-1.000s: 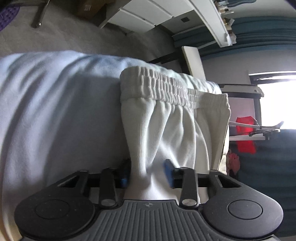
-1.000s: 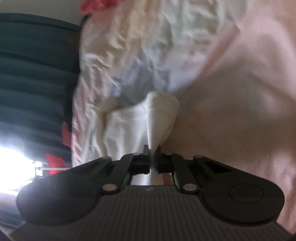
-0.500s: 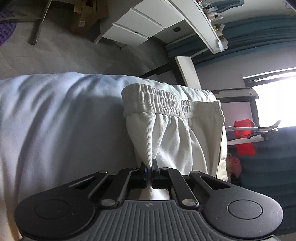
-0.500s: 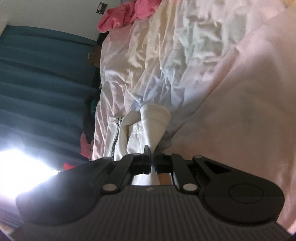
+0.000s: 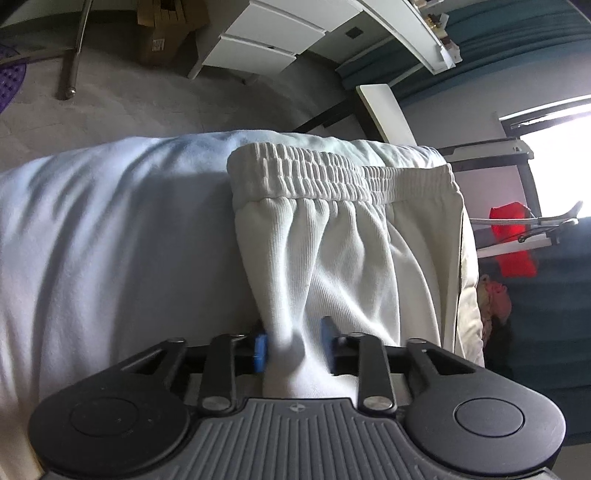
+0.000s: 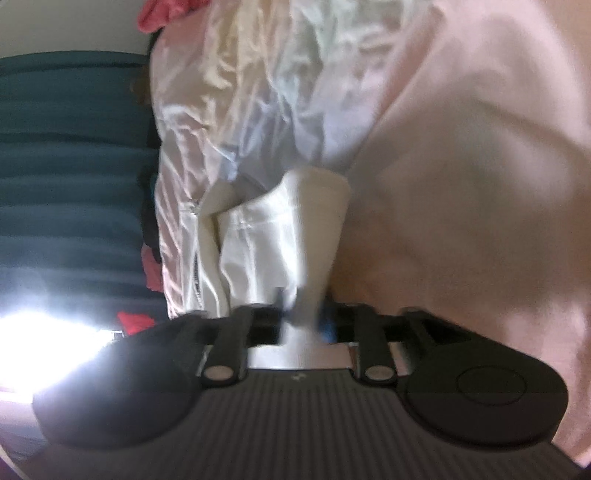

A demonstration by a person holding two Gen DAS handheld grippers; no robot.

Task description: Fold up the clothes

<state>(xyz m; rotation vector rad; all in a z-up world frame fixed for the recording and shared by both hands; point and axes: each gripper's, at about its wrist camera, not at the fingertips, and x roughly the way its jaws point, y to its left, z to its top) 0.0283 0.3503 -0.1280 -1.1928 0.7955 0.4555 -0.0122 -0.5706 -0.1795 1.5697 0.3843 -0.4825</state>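
Note:
White ribbed trousers (image 5: 343, 236) with an elastic waistband (image 5: 317, 177) lie on a white-covered bed. My left gripper (image 5: 293, 345) is open, its blue pads apart on either side of a bunched fold of the trousers. In the blurred right wrist view, my right gripper (image 6: 306, 317) stands with its jaws parted around the white trouser fabric (image 6: 288, 236), which lies on the pale pink sheet. The fabric runs loosely between the fingers.
The bed sheet (image 5: 110, 229) spreads left. Beyond the bed edge are grey floor, a white drawer unit (image 5: 266, 40), a cardboard box (image 5: 166, 26) and a rack with red cloth (image 5: 513, 240). Pink clothes (image 6: 166, 11) lie at the far bed end; dark blue curtains (image 6: 66, 147) hang left.
Half a second ago both grippers were shut on the trouser fabric. Now both have opened, and the fabric sits loose between the pads. The right view has shifted and blurred.

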